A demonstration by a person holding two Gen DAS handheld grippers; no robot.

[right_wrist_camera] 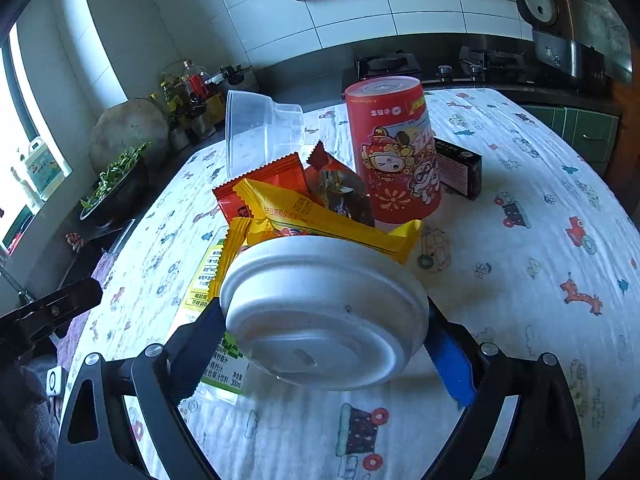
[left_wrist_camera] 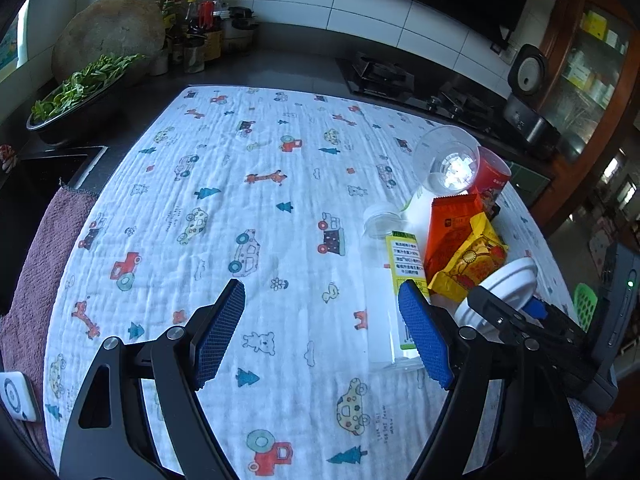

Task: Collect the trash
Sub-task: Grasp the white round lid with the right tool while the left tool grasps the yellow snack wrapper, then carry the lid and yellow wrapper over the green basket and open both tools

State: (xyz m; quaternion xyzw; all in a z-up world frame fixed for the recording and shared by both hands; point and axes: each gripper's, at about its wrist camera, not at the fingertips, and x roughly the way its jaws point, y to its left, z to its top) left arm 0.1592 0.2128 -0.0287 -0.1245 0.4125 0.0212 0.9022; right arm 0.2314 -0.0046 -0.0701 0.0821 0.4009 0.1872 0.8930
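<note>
A counter covered by a white quilted cloth printed with cars, giraffes and trees (left_wrist_camera: 248, 184) carries a small heap of trash on its right side. The left gripper (left_wrist_camera: 324, 332) hangs over bare cloth with its blue-padded jaws spread apart and nothing between them; its right pad sits just beside a clear plastic bottle with a green and white label (left_wrist_camera: 396, 280) that lies on its side. The right gripper (right_wrist_camera: 324, 344) has a round white plastic lid (right_wrist_camera: 324, 312) between its blue pads, tilted so its ridged face looks toward the camera; both pads sit at the lid's rim, but whether they press on it I cannot tell. Just behind the lid lie a yellow snack wrapper (right_wrist_camera: 320, 216), an orange-red snack packet (right_wrist_camera: 264, 184) and a dark crumpled wrapper (right_wrist_camera: 344, 196), overlapping one another. Beyond them a red paper cup with cartoon figures (right_wrist_camera: 394, 148) stands upside down, with a small black box (right_wrist_camera: 458, 168) touching the cloth just to its right. A clear plastic cup (right_wrist_camera: 260, 132) lies tipped on its side at the left of the heap. At the counter's far left edge sit a dark tray of green leaves (left_wrist_camera: 76, 96) and a cluster of sauce bottles (left_wrist_camera: 196, 28)
</note>
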